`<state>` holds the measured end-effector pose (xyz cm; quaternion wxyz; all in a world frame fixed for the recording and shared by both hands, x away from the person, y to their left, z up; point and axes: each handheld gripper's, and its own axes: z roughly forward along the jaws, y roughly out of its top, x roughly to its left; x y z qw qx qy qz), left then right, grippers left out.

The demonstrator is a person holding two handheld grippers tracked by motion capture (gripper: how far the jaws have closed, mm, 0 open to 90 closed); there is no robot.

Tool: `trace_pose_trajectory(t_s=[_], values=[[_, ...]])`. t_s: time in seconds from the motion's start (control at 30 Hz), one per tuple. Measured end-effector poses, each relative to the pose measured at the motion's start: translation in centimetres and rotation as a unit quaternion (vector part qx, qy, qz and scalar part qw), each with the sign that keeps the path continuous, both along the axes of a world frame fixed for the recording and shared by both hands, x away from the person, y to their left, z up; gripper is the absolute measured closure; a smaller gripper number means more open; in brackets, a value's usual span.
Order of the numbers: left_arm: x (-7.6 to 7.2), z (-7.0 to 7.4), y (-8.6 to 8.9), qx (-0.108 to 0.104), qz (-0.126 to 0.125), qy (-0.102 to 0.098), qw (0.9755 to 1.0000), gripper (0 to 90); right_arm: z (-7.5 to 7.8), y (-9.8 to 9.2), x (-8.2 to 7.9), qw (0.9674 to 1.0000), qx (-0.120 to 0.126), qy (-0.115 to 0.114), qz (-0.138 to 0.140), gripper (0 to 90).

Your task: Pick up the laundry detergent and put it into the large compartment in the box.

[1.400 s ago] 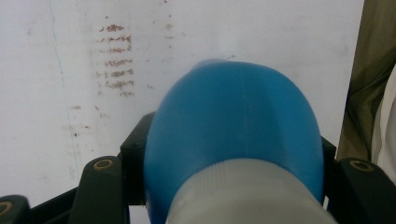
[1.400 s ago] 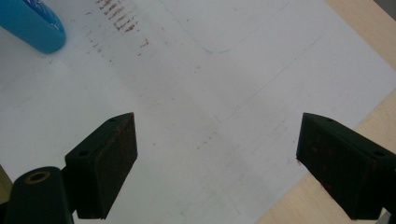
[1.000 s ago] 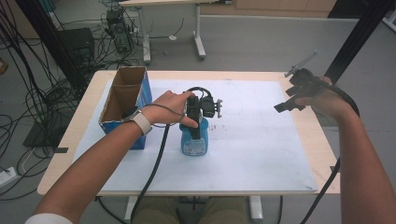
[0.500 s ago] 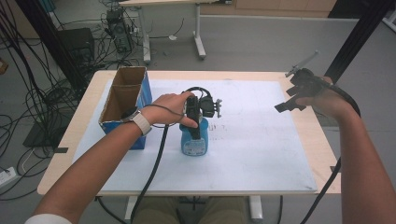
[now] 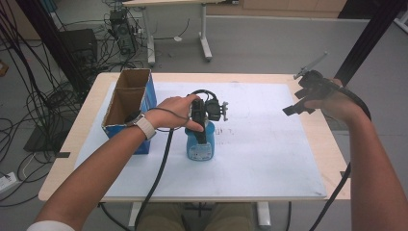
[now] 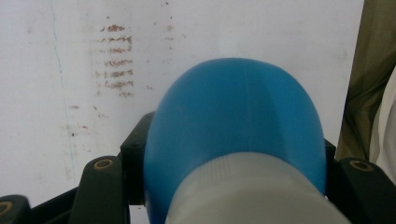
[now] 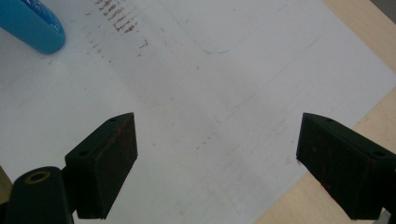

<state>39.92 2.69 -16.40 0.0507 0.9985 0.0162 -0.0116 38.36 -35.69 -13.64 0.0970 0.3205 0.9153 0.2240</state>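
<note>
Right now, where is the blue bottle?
In the high view the blue bottle stands on the white sheet, left of middle, beside the cardboard box, gripped by the left gripper.

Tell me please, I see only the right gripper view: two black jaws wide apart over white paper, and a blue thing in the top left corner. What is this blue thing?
Observer: A blue bottle standing on the white sheet; the left gripper is shut on it from above.
Operator: Is the grip good?
Observer: In the left gripper view the bottle sits between both jaws, which hug its sides.
Operator: What is near the bottle?
Observer: An open cardboard box with blue sides stands to its left.
Operator: And where is my right gripper?
Observer: The right gripper is open, held above the table's right edge, far from the bottle.
</note>
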Motion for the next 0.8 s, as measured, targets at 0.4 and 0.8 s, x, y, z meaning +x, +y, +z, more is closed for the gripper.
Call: trace_pose_trajectory(t_s=[0.4, 0.8], values=[[-0.01, -0.01, 0.01, 0.000, 0.000, -0.001, 1.0000, 38.7, -0.38, -0.02, 0.14, 1.0000, 0.000, 0.003, 0.000, 12.5], [-0.06, 0.01, -0.02, 0.000, 0.001, -0.002, 1.0000, 38.8, -0.36, -0.18, 0.04, 1.0000, 0.002, 0.002, -0.001, 12.7]])
